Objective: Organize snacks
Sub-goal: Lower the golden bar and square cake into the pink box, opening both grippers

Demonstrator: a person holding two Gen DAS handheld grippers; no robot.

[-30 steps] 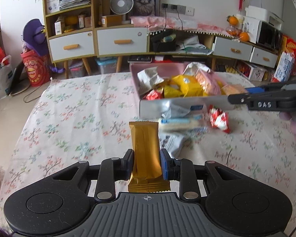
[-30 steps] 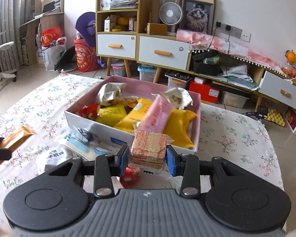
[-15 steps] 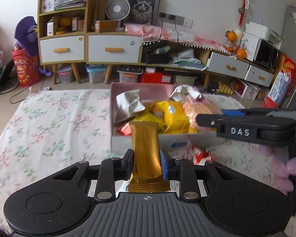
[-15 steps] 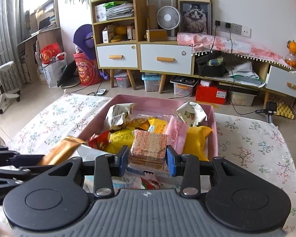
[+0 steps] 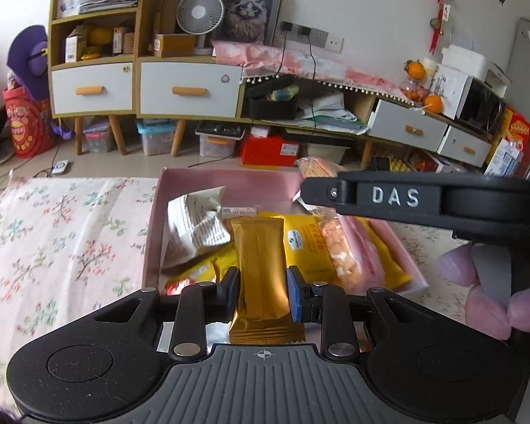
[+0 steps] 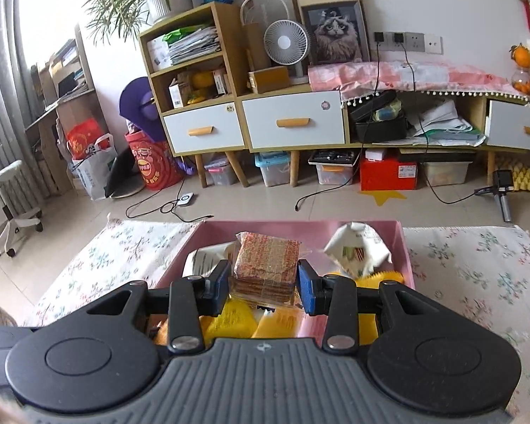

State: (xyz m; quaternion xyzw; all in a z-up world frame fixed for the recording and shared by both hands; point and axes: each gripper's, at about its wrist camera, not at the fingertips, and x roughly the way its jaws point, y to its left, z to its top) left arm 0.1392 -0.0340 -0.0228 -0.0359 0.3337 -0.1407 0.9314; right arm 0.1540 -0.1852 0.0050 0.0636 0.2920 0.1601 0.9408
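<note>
My left gripper (image 5: 261,295) is shut on a gold-wrapped snack bar (image 5: 260,268) and holds it upright over the near end of the pink snack box (image 5: 226,185). My right gripper (image 6: 264,284) is shut on a clear-wrapped stack of square crackers (image 6: 266,265) and holds it above the same pink box (image 6: 300,228). The box holds yellow packets (image 5: 304,243), a white crumpled packet (image 5: 194,229) and a pink packet (image 5: 364,251). The right gripper's black body (image 5: 424,199) crosses the left wrist view at the right, over the box.
The box stands on a table with a floral cloth (image 5: 60,240). Beyond the table's far edge are the floor, wooden drawer cabinets (image 6: 251,127), storage bins and a fan (image 6: 286,44). A white folded packet (image 6: 357,251) lies at the box's far right.
Both grippers have moved forward with their snacks, from in front of the box to over it. The loose snacks on the cloth before the box have dropped out of view.
</note>
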